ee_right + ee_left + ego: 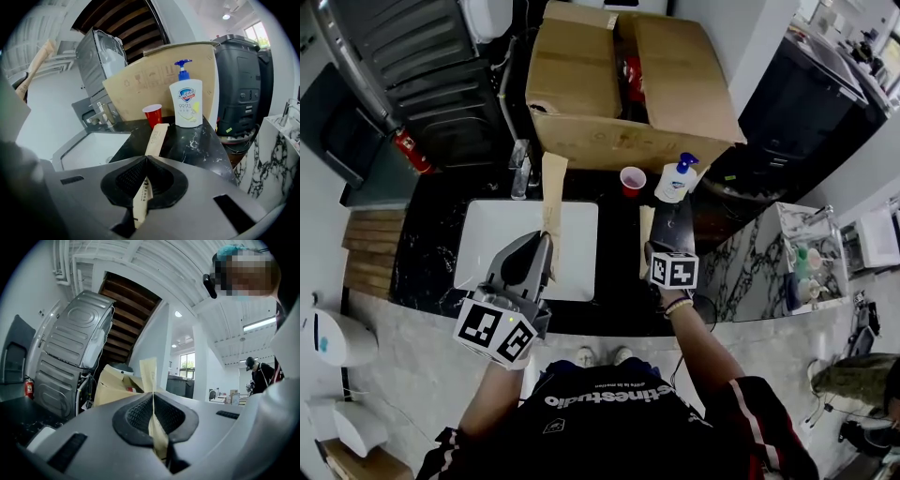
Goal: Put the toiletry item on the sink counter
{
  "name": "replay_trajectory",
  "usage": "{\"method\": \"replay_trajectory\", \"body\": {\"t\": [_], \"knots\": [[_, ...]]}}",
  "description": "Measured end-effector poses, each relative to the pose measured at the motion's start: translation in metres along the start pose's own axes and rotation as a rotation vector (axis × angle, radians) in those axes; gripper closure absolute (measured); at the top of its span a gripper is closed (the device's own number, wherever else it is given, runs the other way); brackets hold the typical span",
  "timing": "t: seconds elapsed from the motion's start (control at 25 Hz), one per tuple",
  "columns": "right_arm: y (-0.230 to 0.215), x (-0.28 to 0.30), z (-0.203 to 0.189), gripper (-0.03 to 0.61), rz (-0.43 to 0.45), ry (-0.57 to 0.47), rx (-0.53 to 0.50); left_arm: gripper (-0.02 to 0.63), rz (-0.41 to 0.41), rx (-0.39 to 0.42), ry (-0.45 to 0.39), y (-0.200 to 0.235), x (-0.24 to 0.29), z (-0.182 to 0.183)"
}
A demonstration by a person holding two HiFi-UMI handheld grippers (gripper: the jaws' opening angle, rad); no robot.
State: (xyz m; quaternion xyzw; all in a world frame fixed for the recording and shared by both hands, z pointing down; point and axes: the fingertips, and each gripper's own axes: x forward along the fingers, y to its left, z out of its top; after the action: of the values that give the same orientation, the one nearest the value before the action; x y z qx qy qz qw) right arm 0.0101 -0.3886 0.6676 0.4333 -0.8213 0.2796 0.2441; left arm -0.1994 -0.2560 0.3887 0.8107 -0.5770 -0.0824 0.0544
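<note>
Above the counter point(619, 272), left gripper point(152, 397) and right gripper point(145, 161) each clamp one paper packet point(157, 136).

Print we can read
We read "99.9%" on the soap bottle point(186, 104); lettering on the paper sleeve point(156, 137) stays illegible.

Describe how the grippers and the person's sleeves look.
The left gripper and right gripper have grey shells, black ribbed pads in the jaws, each a white cube of black square markers. Black top, red-and-white striped sleeves, wristband on the right.
</note>
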Motion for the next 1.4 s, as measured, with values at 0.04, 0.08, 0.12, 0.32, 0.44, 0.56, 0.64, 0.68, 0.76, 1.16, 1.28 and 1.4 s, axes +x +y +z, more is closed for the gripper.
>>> {"method": "replay_trajectory", "body": {"t": [0.04,0.08,0.12,0.32,0.44,0.56,0.64,0.68,0.76,1.16,1.28,1.4], "knots": [[-0.002,0.003,-0.002,0.538,-0.005,0.009,-0.001,0.595,0.003,0.001,0.0,0.001,0.0,0.0],[-0.002,0.006,-0.004,0.538,-0.006,0.015,-0.005,0.596,0.006,0.002,0.001,0.002,-0.001,0.0],[-0.003,0.008,-0.005,0.538,-0.004,0.019,-0.008,0.595,0.009,0.002,0.001,0.003,-0.002,-0.001],[-0.011,0.017,-0.01,0.538,-0.024,0.041,0.029,0.595,0.025,0.004,0.008,0.008,-0.003,-0.002],[-0.012,0.022,-0.011,0.538,-0.025,0.05,0.036,0.595,0.033,0.004,0.01,0.011,-0.003,-0.002],[-0.014,0.025,-0.013,0.537,-0.022,0.056,0.048,0.595,0.033,0.003,0.01,0.012,-0.003,-0.002],[-0.013,0.026,-0.014,0.537,-0.018,0.056,0.055,0.595,0.033,0.003,0.01,0.012,-0.003,-0.001],[-0.013,0.027,-0.014,0.537,-0.017,0.057,0.055,0.595,0.034,0.002,0.01,0.013,-0.003,-0.002],[-0.012,0.029,-0.015,0.537,-0.017,0.063,0.05,0.595,0.037,0.0,0.011,0.014,-0.004,-0.002],[-0.011,0.031,-0.018,0.523,-0.019,0.083,0.058,0.595,0.045,-0.001,0.007,0.015,-0.012,-0.003],[-0.012,0.032,-0.018,0.513,-0.015,0.085,0.068,0.595,0.045,0.003,0.006,0.014,-0.014,-0.002],[-0.013,0.031,-0.017,0.506,-0.018,0.077,0.063,0.595,0.044,0.007,0.002,0.013,-0.017,0.0]]}}
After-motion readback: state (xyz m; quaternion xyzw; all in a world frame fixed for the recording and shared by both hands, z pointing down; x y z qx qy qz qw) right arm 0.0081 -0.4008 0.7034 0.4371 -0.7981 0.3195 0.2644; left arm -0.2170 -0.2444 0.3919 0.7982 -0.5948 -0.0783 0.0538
